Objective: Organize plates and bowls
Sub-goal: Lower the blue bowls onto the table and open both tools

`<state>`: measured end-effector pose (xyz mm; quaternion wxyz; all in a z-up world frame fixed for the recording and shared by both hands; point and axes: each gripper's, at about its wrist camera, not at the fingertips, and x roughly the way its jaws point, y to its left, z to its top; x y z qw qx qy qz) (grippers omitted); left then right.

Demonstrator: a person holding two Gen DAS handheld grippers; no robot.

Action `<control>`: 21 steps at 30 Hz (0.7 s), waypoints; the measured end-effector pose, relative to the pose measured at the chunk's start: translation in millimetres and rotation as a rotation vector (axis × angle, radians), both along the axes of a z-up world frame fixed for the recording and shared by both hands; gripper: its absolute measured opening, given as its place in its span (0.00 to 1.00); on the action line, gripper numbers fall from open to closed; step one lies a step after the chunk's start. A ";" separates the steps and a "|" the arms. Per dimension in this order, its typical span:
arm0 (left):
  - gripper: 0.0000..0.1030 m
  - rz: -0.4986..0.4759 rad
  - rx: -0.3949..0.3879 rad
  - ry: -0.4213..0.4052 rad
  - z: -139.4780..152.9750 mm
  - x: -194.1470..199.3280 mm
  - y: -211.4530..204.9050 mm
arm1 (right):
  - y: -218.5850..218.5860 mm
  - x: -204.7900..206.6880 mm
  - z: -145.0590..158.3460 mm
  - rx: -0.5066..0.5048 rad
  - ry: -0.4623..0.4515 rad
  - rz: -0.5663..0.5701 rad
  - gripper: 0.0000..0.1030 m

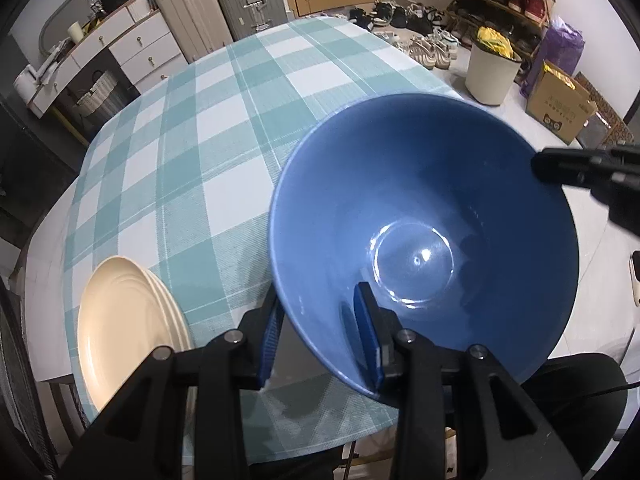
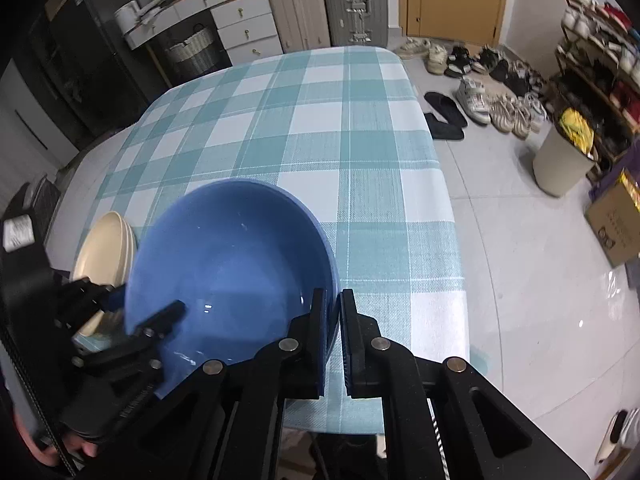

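**Left-wrist view: blue bowl held at both rims, plates waiting at the left**

Left-wrist view, taken from left to right: a short stack of cream plates (image 1: 132,332) lies at the near left edge of the table (image 1: 224,120), on the checked cloth; just to its right the left gripper (image 1: 320,328) straddles the near wall of the bowl (image 1: 424,240), one blue pad outside and one inside, so it is clamped on the rim; the bowl is tilted, its mouth turned toward the camera, and looks lifted off the cloth, though contact underneath is hidden; at the far right a dark finger of the right gripper (image 1: 560,168) reaches the opposite rim.

Right-wrist view, same order: the left gripper (image 2: 132,320) shows at the left, gripping the bowl's (image 2: 228,264) left rim, with the plates (image 2: 106,248) behind it; the right gripper (image 2: 332,320) has its two fingers nearly together with the right rim pinched between them, so it too is closed on the bowl; beyond lies bare cloth, then the floor with shoes.

Judged from this, the step in hand is carrying or handing over the bowl, with the plates already gathered; no other bowl is in view, so where this one belongs cannot be told; the next move likely calls for levelling the bowl, lowering it onto the cloth near the plates or onto them, and letting go only once its base sits flat; two grips on one rim mean both hands must move together, or the bowl may twist.
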<state>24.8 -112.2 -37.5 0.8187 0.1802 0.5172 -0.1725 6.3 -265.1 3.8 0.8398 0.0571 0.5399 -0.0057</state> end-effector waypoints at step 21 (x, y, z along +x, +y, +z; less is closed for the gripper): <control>0.49 0.065 -0.089 0.058 1.0 5.2 17.2 | -14.5 -5.7 -6.6 0.039 -0.021 -0.040 0.34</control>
